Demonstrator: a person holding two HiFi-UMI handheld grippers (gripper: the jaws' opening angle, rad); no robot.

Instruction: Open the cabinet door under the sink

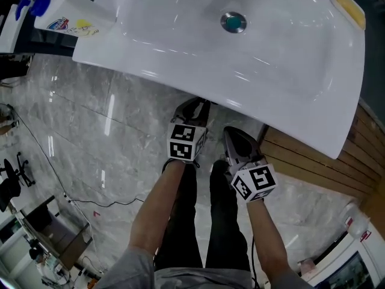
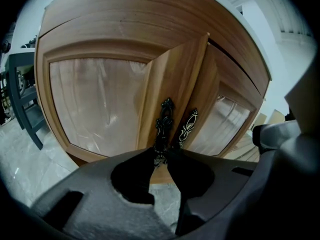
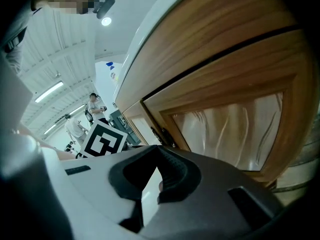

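The wooden cabinet under the white sink (image 1: 283, 71) has two doors with frosted panels. In the left gripper view the left door (image 2: 100, 104) stands slightly ajar, its free edge out in front of the right door (image 2: 225, 119). Each door carries a black ornate handle. My left gripper (image 2: 160, 153) is shut on the lower end of the left door's handle (image 2: 165, 115); the other handle (image 2: 188, 126) is beside it. My right gripper (image 3: 159, 149) hangs shut and empty before the right door (image 3: 230, 124). From above, the left gripper (image 1: 192, 110) reaches under the sink's rim, with the right gripper (image 1: 236, 138) beside it.
A white bottle (image 1: 66, 17) and a yellow soap (image 1: 350, 8) sit at the sink's far corners. Wooden slats (image 1: 319, 161) run at the right and a cable (image 1: 72, 185) crosses the marble floor. A dark frame (image 2: 22, 99) stands left of the cabinet. People (image 3: 95, 104) stand far off.
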